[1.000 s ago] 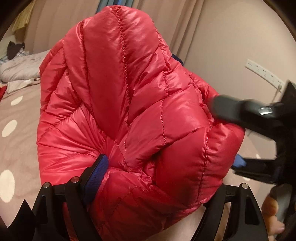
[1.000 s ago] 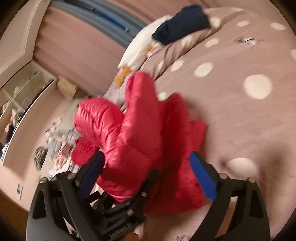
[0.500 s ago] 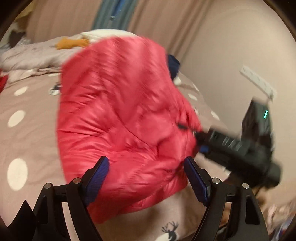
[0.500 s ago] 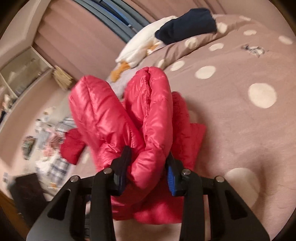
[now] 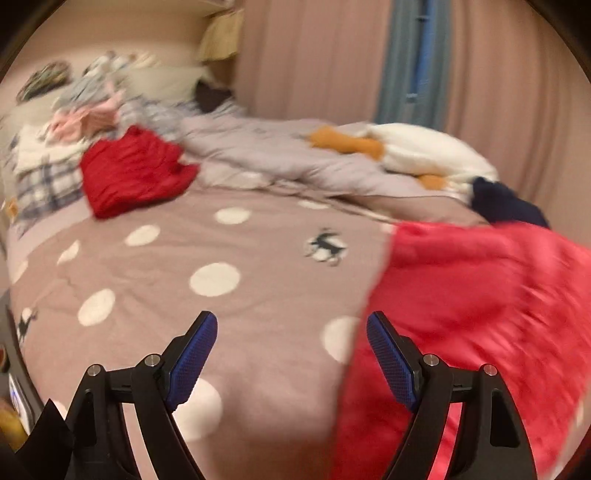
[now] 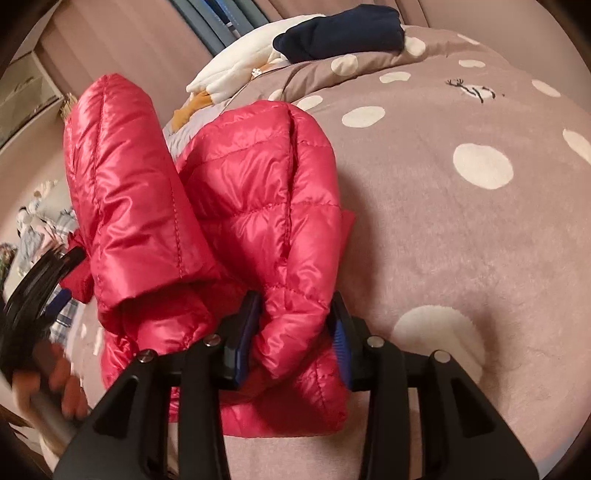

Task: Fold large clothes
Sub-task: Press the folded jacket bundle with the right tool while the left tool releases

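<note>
Pinching a thick fold of the red puffer jacket (image 6: 236, 206) w/ my right gripper (image 6: 295, 339); its jaws have just been closing then eased a touch, and the blue pads press the padded fabric from both sides. My left gripper (image 5: 291, 354) is spread wide, nothing between its pads, hovering over bare bedspread (image 5: 229, 295) w/ the jacket's edge just beside its right finger.

Jacket sits bunched on the bed near my side, one quilted part standing up, the rest heaped under it. Handling, my guess: light, v. puffy, springy; the shiny shell looks slippery, so a thin pinch may slide off. Better to grab at a stitched seam or hem, taking enough bulk. It'll puff back up after folding, so press flat.

Surface is a soft plush spread, taupe w/ white dots & small deer; should give under weight, no hard edge to crease against. Room: curtains (image 5: 314, 59) behind, grey duvet (image 5: 280, 155), white plush toy (image 5: 424, 151), navy garment (image 6: 343, 33), a red garment (image 5: 133, 173) by a blurred clothes pile, prob. laundry.
</note>
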`<state>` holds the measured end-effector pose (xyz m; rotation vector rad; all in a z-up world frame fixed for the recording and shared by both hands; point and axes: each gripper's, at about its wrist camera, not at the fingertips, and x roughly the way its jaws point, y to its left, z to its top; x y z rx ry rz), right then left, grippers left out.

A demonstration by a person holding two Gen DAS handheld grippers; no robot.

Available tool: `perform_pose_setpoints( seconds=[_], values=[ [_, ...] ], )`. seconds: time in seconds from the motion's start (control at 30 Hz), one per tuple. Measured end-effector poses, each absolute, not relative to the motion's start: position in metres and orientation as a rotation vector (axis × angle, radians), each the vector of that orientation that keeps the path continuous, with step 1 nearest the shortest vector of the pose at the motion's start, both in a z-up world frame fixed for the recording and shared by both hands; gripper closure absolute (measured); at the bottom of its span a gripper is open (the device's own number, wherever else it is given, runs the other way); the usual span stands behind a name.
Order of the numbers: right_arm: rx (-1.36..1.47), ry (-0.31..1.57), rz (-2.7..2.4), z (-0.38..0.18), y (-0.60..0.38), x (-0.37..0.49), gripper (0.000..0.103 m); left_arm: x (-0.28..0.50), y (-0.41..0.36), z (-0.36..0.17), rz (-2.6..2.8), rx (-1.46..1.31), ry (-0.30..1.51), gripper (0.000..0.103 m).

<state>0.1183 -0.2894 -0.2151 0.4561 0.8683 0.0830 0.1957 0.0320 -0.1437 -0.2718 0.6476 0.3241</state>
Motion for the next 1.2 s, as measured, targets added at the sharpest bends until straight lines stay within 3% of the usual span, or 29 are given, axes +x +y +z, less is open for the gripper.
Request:
perform_pose_setpoints(
  seconds=[0.17,0.23,0.3,0.4,0.47,0.57,0.67,0.77,0.87,1.2],
  values=[
    [0.466,0.903,0.045,-0.214,-0.299,0.119,0.048,0.239,0.023,-0.164,0.206,-0.270,0.752,0.021],
    [0.488,0.875,0.026,-0.196,-0.310,0.114,0.047,0.237,0.016,-0.163,0.227,-0.236,0.714,0.021],
    [0.459,0.768,-0.043,-0.167,-0.316,0.104,0.045,0.235,0.010,-0.159,0.227,-0.193,0.666,0.021],
    [0.447,0.554,-0.090,-0.120,-0.317,0.093,0.032,0.228,-0.013,-0.156,0.208,-0.162,0.662,0.021],
    [0.445,0.456,-0.003,-0.099,-0.308,0.102,0.032,0.228,-0.018,-0.157,0.163,-0.181,0.671,0.021],
    [0.436,0.466,0.116,-0.088,-0.284,0.144,0.034,0.232,-0.029,-0.162,0.117,-0.197,0.685,0.021],
    [0.367,0.581,0.089,-0.117,-0.263,0.208,0.037,0.233,-0.039,-0.167,0.158,-0.155,0.673,0.021],
    [0.306,0.710,-0.046,-0.189,-0.269,0.244,0.038,0.234,-0.046,-0.181,0.109,-0.173,0.674,0.021],
    [0.438,0.691,-0.069,-0.222,-0.297,0.242,0.037,0.232,-0.062,-0.186,0.093,-0.162,0.659,0.021],
    [0.441,0.749,-0.094,-0.244,-0.302,0.260,0.035,0.240,-0.073,-0.198,0.099,-0.175,0.673,0.021]
  ],
)
